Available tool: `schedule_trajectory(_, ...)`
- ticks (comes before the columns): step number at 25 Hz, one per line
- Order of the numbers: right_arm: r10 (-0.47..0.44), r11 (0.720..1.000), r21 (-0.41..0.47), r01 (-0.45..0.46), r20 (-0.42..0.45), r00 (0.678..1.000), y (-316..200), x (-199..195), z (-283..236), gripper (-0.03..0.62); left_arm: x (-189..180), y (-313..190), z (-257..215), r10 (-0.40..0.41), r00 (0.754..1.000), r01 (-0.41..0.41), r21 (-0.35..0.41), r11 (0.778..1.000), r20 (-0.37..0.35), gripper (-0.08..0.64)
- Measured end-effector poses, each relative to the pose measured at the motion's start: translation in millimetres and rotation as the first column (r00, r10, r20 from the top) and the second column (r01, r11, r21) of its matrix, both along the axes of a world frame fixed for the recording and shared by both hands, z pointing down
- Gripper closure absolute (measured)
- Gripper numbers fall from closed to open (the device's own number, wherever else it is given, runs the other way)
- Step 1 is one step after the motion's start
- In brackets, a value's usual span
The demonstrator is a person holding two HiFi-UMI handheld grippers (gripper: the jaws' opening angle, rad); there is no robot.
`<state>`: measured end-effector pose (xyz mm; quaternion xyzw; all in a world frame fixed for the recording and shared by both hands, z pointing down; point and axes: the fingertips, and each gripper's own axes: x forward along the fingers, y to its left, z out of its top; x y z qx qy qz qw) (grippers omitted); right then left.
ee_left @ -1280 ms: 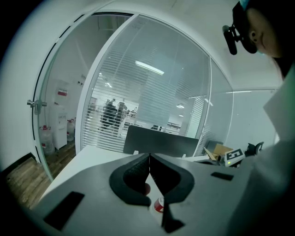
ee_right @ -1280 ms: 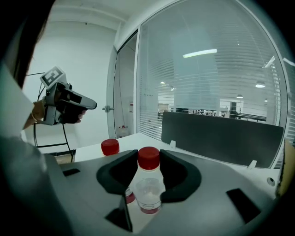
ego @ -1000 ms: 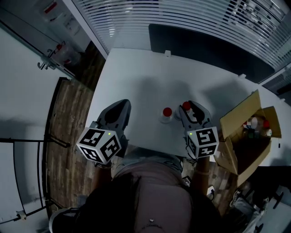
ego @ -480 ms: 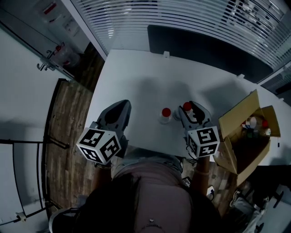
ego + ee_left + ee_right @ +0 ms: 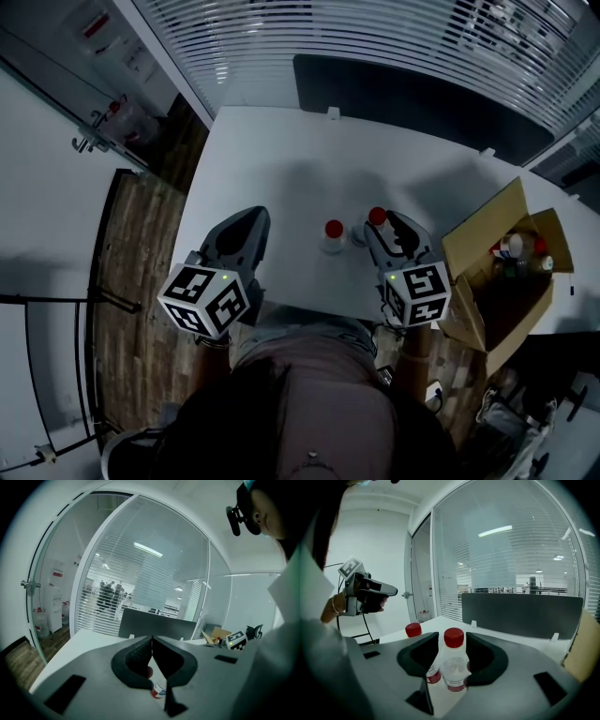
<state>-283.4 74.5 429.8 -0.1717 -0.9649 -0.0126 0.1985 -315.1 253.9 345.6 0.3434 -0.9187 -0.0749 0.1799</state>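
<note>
My right gripper (image 5: 384, 223) is shut on a clear bottle with a red cap (image 5: 377, 217), which stands upright between the jaws in the right gripper view (image 5: 453, 667). A second red-capped bottle (image 5: 333, 231) stands on the white table (image 5: 281, 159) just left of it, apart from the jaws; the right gripper view shows its cap (image 5: 413, 630). My left gripper (image 5: 255, 214) hovers over the table's near left edge, shut, with nothing between its jaws (image 5: 152, 641). A bottle's red label (image 5: 157, 691) shows below them.
An open cardboard box (image 5: 497, 272) with several bottles inside stands off the table's right end. A dark partition panel (image 5: 412, 94) runs along the table's far edge, with a glass wall and blinds behind it. Wooden floor (image 5: 131, 244) lies to the left.
The right gripper view has swung slightly right, bringing more of the cardboard box into its edge. The bottle stays in the right jaws. The left gripper stays shut and has barely shifted.
</note>
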Motion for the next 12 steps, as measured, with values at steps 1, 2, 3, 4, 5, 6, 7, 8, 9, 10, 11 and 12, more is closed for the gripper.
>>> schedule_trajectory(1, 0.002, 1.000, 0.001, -0.002, 0.003, 1.000, -1.2, 1.7, -1.0, 0.420, 1.0, -1.3, -0.5, 0.002, 1.000, -0.002, 0.001, 1.000, 0.000, 0.551)
schedule_trajectory(2, 0.004, 1.000, 0.002, -0.004, 0.007, 1.000, -2.4, 3.3, -2.5, 0.420, 2.1, -2.8, -1.1, 0.004, 1.000, -0.004, 0.001, 1.000, 0.001, 0.551)
schedule_trajectory(3, 0.006, 1.000, 0.004, -0.006, 0.011, 1.000, -3.7, 5.0, -4.3, 0.420, 3.2, -4.4, -1.7, 0.006, 1.000, -0.006, 0.002, 1.000, 0.001, 0.551)
schedule_trajectory(4, 0.008, 1.000, 0.007, -0.008, 0.014, 1.000, -5.2, 6.8, -6.5, 0.420, 4.5, -6.1, -2.2, 0.008, 1.000, -0.008, 0.001, 1.000, 0.002, 0.551)
schedule_trajectory(5, 0.009, 1.000, 0.010, -0.009, 0.017, 1.000, -6.8, 8.8, -9.0, 0.420, 6.0, -7.8, -2.8, 0.009, 1.000, -0.009, 0.000, 1.000, 0.003, 0.551)
schedule_trajectory(6, 0.011, 1.000, 0.013, -0.012, 0.021, 1.000, -8.6, 11.1, -11.8, 0.420, 7.5, -9.5, -3.4, 0.010, 1.000, -0.010, 0.000, 1.000, 0.004, 0.551)
schedule_trajectory(7, 0.014, 1.000, 0.016, -0.014, 0.025, 1.000, -10.3, 13.6, -14.7, 0.420, 9.2, -11.2, -4.0, 0.011, 1.000, -0.011, 0.001, 1.000, 0.005, 0.551)
schedule_trajectory(8, 0.016, 1.000, 0.018, -0.016, 0.032, 0.999, -12.1, 16.3, -17.8, 0.420, 10.9, -13.0, -4.5, 0.012, 1.000, -0.012, 0.003, 1.000, 0.005, 0.551)
schedule_trajectory(9, 0.016, 1.000, 0.019, -0.017, 0.039, 0.999, -13.7, 19.1, -21.0, 0.421, 12.8, -14.8, -4.9, 0.012, 1.000, -0.012, 0.005, 1.000, 0.005, 0.551)
schedule_trajectory(10, 0.015, 1.000, 0.020, -0.016, 0.047, 0.999, -15.3, 22.1, -24.2, 0.422, 15.0, -16.8, -5.1, 0.013, 1.000, -0.013, 0.008, 1.000, 0.005, 0.551)
schedule_trajectory(11, 0.015, 1.000, 0.021, -0.016, 0.055, 0.998, -17.1, 25.2, -27.3, 0.422, 17.4, -19.0, -5.4, 0.014, 1.000, -0.014, 0.010, 1.000, 0.005, 0.551)
schedule_trajectory(12, 0.015, 1.000, 0.023, -0.016, 0.062, 0.998, -19.0, 28.3, -30.4, 0.423, 20.0, -21.3, -5.8, 0.015, 1.000, -0.015, 0.013, 1.000, 0.005, 0.551)
